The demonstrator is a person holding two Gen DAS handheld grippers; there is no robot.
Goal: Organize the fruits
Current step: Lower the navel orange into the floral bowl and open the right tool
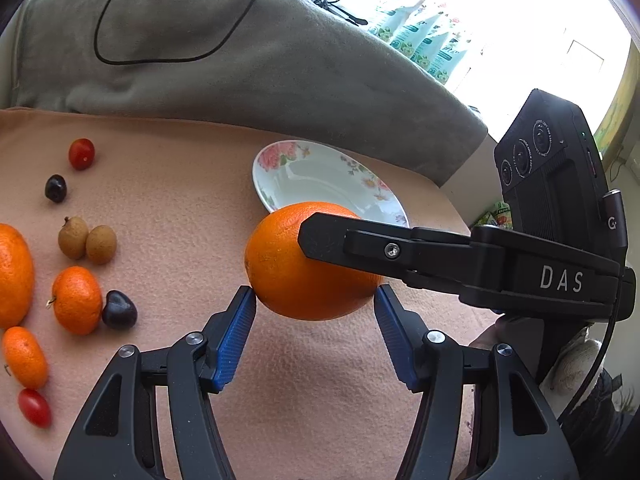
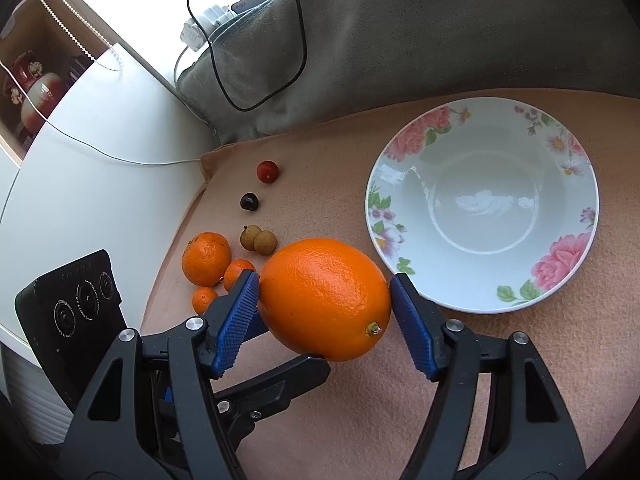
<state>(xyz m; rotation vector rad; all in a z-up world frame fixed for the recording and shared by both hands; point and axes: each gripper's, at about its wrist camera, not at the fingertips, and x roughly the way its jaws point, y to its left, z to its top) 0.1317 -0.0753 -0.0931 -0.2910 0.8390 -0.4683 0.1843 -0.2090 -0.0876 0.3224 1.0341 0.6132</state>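
Observation:
A large orange (image 1: 312, 260) (image 2: 325, 298) hangs above the peach cloth, between the blue pads of both grippers. My left gripper (image 1: 316, 300) has its pads touching the orange's sides. My right gripper (image 2: 325, 294) pinches it from the other direction; its finger (image 1: 360, 244) crosses the orange in the left wrist view. A flowered white bowl (image 2: 568, 272) (image 1: 280, 160) sits just beyond, with nothing in it. Loose fruit lies to the left: another orange (image 1: 14, 276), mandarins (image 1: 76, 300), longans (image 1: 86, 243), dark cherries (image 1: 119, 310) and cherry tomatoes (image 1: 81, 154).
A grey blanket (image 1: 240, 64) with a black cable (image 1: 120, 56) lies behind the cloth. A white tabletop (image 2: 100, 160) borders the cloth's left edge. Floral packages (image 1: 420, 36) stand by the bright window.

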